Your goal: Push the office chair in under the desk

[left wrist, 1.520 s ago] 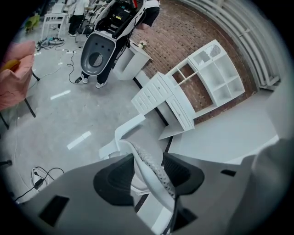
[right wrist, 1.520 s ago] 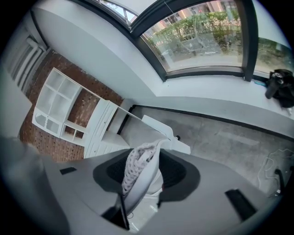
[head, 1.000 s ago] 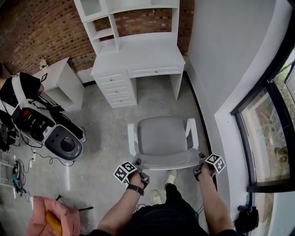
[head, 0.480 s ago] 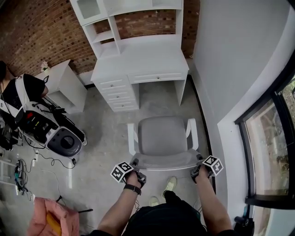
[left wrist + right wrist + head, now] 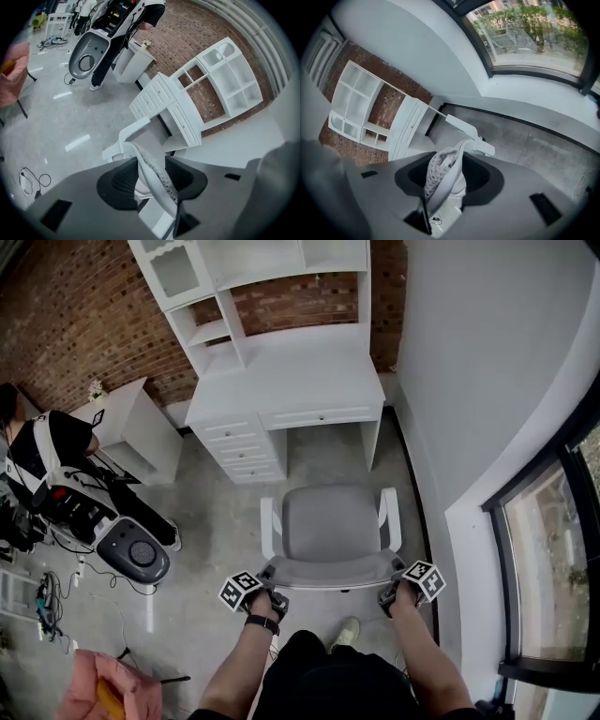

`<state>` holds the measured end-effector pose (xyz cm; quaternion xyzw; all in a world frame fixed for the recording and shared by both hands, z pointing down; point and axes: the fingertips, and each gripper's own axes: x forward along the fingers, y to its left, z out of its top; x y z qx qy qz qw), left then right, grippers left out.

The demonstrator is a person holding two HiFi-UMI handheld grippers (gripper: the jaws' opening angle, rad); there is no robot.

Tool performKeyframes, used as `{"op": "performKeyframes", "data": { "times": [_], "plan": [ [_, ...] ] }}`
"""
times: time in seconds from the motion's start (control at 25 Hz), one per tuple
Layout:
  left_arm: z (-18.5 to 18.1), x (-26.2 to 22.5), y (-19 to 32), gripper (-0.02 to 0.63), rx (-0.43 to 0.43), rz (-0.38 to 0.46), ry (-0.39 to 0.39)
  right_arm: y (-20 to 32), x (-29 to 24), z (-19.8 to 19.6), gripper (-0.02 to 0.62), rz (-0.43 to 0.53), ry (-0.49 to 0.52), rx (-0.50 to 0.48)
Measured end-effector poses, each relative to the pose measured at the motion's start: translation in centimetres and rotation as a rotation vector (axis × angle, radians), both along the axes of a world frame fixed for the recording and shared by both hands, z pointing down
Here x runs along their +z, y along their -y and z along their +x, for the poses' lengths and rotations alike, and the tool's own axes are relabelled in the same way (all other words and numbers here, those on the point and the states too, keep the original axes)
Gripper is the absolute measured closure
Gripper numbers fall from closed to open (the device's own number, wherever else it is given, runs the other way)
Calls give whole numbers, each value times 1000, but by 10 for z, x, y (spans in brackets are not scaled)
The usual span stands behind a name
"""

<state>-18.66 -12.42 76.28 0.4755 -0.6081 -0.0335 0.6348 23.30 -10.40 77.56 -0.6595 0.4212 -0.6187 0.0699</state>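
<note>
The white office chair (image 5: 330,521) with its grey seat faces the white desk (image 5: 291,381) and stands just short of the desk's knee opening. Each of my grippers holds one top corner of the chair's backrest (image 5: 328,570). In the head view my left gripper (image 5: 265,596) is at the left corner and my right gripper (image 5: 389,594) at the right. The left gripper view shows the backrest's edge (image 5: 152,164) pinched between the dark pads (image 5: 119,183) of my left gripper (image 5: 152,180). In the right gripper view the mesh edge (image 5: 440,173) sits the same way in my right gripper (image 5: 447,177).
A white side cabinet (image 5: 131,423) stands left of the desk. A wheeled black-and-white machine (image 5: 131,549) and a person (image 5: 47,442) are at the left, with cables (image 5: 47,601) on the floor. A grey wall (image 5: 487,427) and window (image 5: 562,549) run along the right.
The chair has rolled forward, so the gap to the desk has narrowed. Both grippers moved with it and kept their hold on the backrest.
</note>
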Motion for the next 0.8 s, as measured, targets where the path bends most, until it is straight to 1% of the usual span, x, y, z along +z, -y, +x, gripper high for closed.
{"op": "performKeyframes", "data": {
  "times": [0.28, 0.4, 0.56, 0.8],
  "plan": [
    [2, -1, 38, 434, -11, 16, -7, 38, 0, 2, 433, 4, -1, -8],
    [7, 8, 56, 434, -7, 18, -6, 57, 9, 7, 433, 12, -5, -6],
    [8, 3, 82, 434, 2, 5, -2, 82, 4, 7, 433, -8, -1, -17],
    [14, 1, 128, 434, 14, -1, -5, 130, 1, 13, 433, -9, 1, -20]
  ]
}}
